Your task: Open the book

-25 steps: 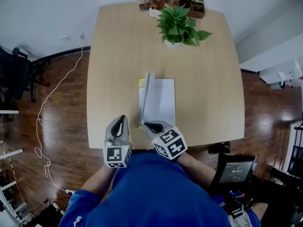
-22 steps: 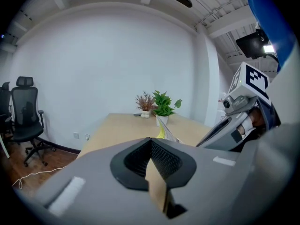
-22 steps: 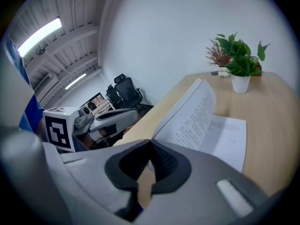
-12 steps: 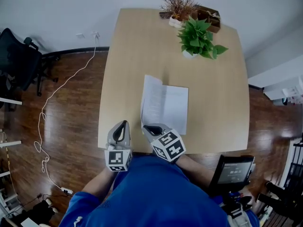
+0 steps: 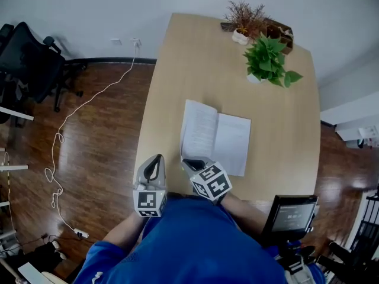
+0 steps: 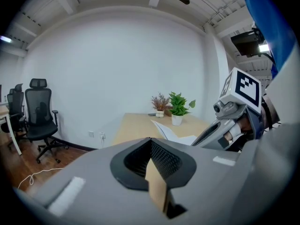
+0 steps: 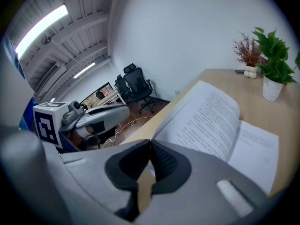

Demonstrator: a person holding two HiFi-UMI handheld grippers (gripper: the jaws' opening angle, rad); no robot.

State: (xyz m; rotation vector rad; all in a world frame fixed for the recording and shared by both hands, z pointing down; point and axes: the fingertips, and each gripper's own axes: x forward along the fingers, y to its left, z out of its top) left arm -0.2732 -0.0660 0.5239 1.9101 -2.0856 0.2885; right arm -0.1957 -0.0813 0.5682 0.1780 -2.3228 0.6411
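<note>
Writing on the book: both open pages of the book [image 5: 216, 136] carry lines of fine black print, too small for me to read in any view.
Other markings: black-and-white square patterns on my marker cubes [image 5: 211, 181]; no letters on them. A dark screen [image 5: 292, 213] by my right side shows pale marks I cannot read.
Book: lies open and flat on the wooden table [image 5: 177, 70], near the edge closest to me. Its left page arches up a little from the spine; its right page lies flatter.
My left gripper [image 6: 151, 140]: jaws pressed together with nothing between them. It hovers over the near left corner of the table, to the left of the book and clear of it.
My right gripper [image 7: 150, 142]: jaws closed tip to tip, with no page caught in them. From the head view its tip sits at the book's near left corner [image 5: 185, 161]. From its own view the arched left page [image 7: 211, 121] rises just beyond and to the right of the tips. I cannot tell whether the tip touches the paper.
Far end of the table: a green plant [image 5: 269, 61] in a white pot, a dried plant [image 5: 244, 16] and a brown box [image 5: 283, 33], all well apart from the book.
Floor: dark wood, with a black office chair [image 5: 29, 70] and a white cable [image 5: 89, 102] to my left.
</note>
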